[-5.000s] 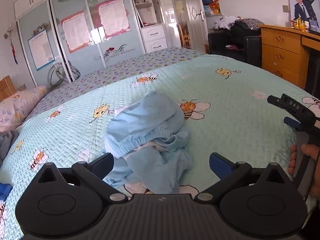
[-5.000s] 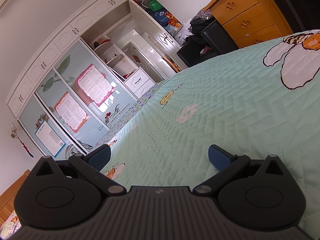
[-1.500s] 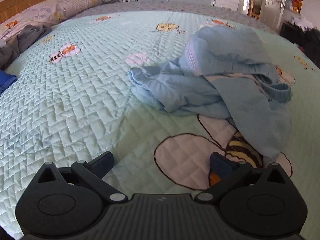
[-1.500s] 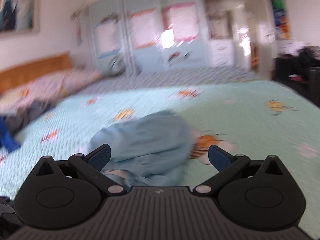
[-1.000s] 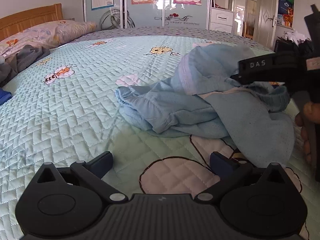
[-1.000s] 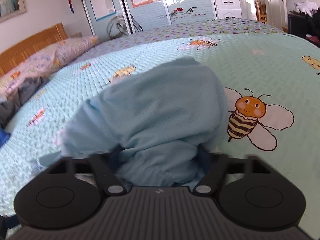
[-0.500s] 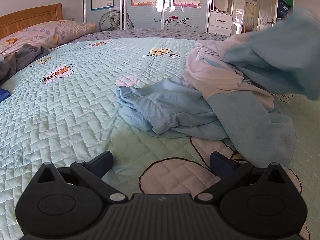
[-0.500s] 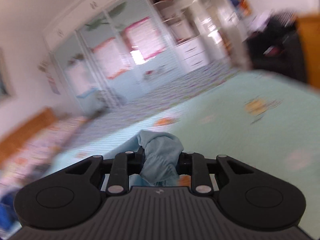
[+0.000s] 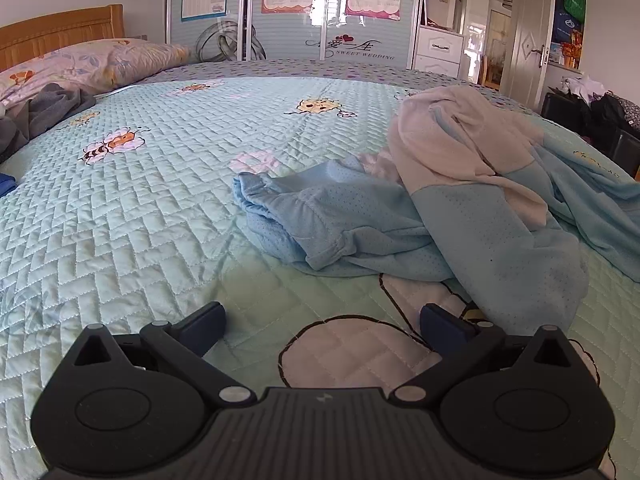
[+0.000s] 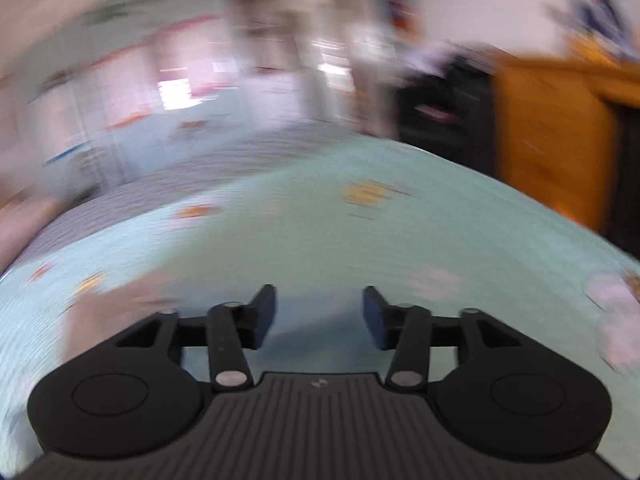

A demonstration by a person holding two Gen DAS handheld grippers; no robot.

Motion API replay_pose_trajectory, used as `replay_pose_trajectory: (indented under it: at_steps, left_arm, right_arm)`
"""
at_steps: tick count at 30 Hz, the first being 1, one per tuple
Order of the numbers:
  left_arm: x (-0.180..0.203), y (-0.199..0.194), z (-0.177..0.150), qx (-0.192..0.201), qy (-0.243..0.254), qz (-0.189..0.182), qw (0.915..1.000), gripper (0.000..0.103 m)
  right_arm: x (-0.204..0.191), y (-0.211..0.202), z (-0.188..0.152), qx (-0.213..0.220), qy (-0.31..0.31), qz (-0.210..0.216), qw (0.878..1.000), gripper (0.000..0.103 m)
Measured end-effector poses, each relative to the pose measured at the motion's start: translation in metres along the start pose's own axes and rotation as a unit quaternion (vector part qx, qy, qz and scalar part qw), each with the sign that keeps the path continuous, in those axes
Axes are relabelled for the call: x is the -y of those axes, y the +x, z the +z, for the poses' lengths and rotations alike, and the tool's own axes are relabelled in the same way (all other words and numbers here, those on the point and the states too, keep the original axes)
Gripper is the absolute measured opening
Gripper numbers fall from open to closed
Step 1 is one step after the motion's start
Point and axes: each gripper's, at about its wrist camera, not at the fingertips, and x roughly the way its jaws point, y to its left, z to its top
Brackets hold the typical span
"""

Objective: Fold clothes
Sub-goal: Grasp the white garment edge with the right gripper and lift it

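progress: early, nothing folded | light blue garment (image 9: 460, 216) crumpled on bed (image 9: 160, 200) (pale lining out) | left gripper (image 9: 322, 322) released, empty | right gripper (image 10: 319, 316) just opened, empty

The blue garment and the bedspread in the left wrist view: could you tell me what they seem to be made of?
Blue garment: apparently a soft knit with a pale fleecy lining; tiny perforations dot its matte face. Bedspread: quilted matte fabric, probably cotton or polyester; zigzag stitching puckers it.

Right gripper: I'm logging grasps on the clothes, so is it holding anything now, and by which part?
Nothing is held. The right gripper has just been opening its jaws and nothing is between them. The blue garment lies loose on the bed.
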Motion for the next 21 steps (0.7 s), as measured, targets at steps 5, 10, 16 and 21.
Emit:
replay_pose_trajectory:
  at_steps: [5, 10, 16, 21]
  left_arm:
    - [-0.001, 0.000, 0.000, 0.001, -0.001, -0.001, 1.0000, 0.103]
    - [-0.002, 0.000, -0.001, 0.002, -0.002, -0.005, 1.0000, 0.103]
    - [-0.002, 0.000, -0.001, 0.003, -0.004, -0.006, 1.0000, 0.103]
    - [-0.002, 0.000, -0.001, 0.004, -0.004, -0.006, 1.0000, 0.103]
  right_arm:
    - [-0.073, 0.027, 0.000, -0.019, -0.111, 0.122, 0.986, 0.080]
    - [-0.110, 0.092, -0.008, -0.088, -0.154, 0.136, 0.975, 0.079]
    - [-0.122, 0.122, -0.018, -0.114, -0.101, 0.150, 0.977, 0.042]
    - [-0.107, 0.104, -0.010, -0.095, -0.005, 0.177, 0.980, 0.004]
